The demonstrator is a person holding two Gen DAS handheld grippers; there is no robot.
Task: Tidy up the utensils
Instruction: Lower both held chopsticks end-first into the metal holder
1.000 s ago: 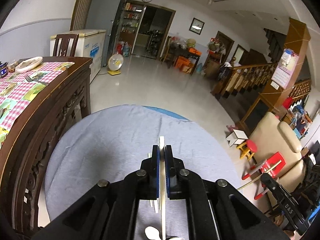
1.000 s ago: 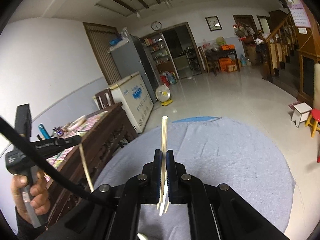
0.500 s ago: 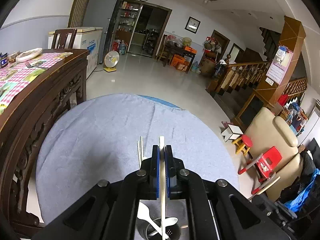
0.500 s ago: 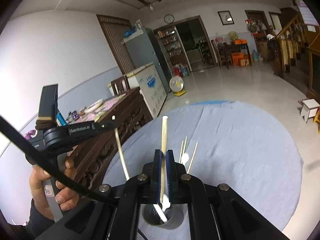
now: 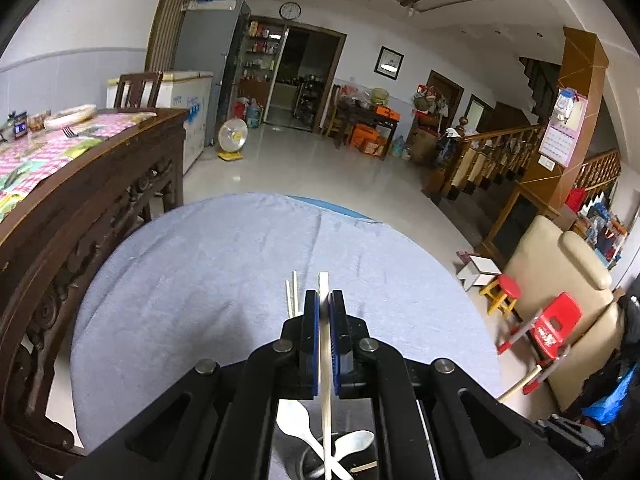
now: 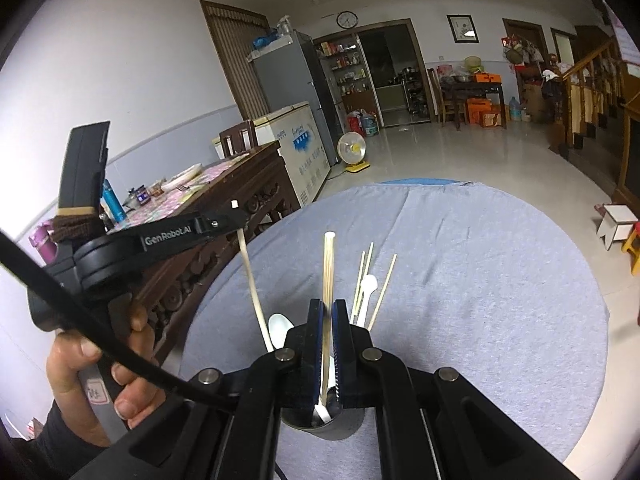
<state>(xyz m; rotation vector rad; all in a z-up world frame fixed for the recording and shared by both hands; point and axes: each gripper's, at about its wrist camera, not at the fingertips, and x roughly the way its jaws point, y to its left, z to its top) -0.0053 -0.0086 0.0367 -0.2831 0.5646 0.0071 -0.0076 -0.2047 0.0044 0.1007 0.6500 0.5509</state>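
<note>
Chopsticks are the items in hand: the left tool (image 5: 324, 304) is clamped on one pale chopstick (image 5: 325, 360), the right tool (image 6: 329, 312) on another (image 6: 329, 280), each gripped mid-shaft with its lower end at the mouth of the metal holder (image 6: 324, 426). They appear light, stiff and smooth, so likely to pivot or slip in a narrow pinch; a mid-length hold seems soundest. The holder stands on the grey-clothed round tabletop (image 6: 480, 280) and already carries white spoons (image 6: 368, 284) and thin sticks (image 6: 382, 292), crowding its opening. Beyond the holder the cloth is bare; the dark carved table (image 6: 240, 200) stands close to its left.
</note>
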